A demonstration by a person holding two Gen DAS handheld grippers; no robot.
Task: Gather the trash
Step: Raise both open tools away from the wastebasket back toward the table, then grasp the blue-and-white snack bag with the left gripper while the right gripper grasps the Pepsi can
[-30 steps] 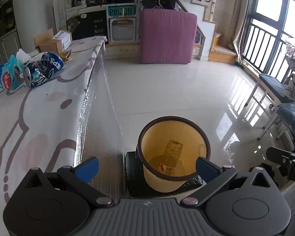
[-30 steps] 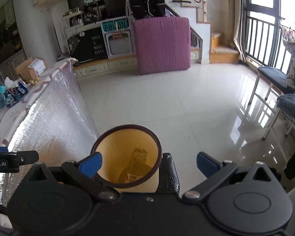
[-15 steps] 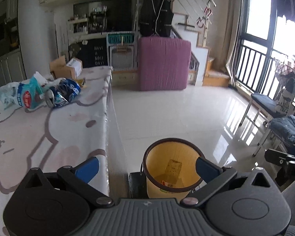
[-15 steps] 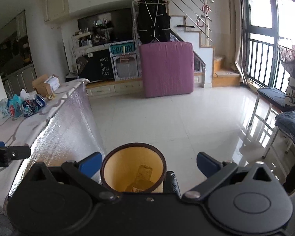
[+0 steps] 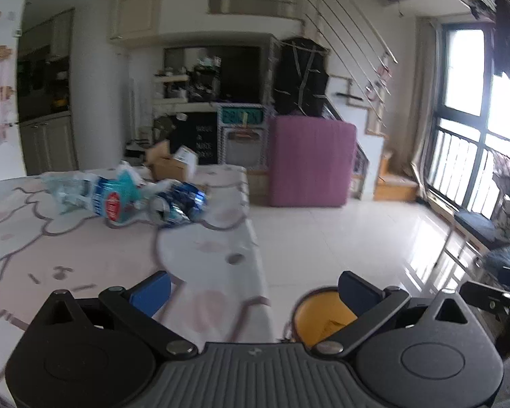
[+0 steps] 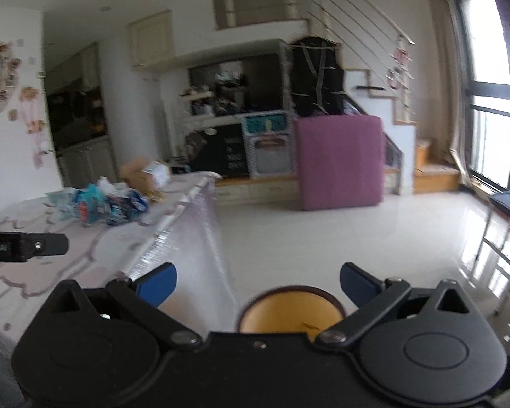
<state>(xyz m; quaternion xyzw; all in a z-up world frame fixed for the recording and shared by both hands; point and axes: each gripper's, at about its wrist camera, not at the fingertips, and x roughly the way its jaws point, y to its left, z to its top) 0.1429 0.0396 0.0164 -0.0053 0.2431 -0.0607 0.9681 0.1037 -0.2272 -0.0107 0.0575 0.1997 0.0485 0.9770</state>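
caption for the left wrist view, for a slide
Open left claw faces crushed can and plastic wrapper on the table, yellow bin below.

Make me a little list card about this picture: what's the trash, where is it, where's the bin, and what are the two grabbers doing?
trash: crushed blue can and crumpled plastic packet
trash place: lying together on the table
bin: yellow bin on the floor beside the table
bin contents: some scraps inside
left gripper: open, holding nothing
right gripper: open, holding nothing
also on table: cardboard box
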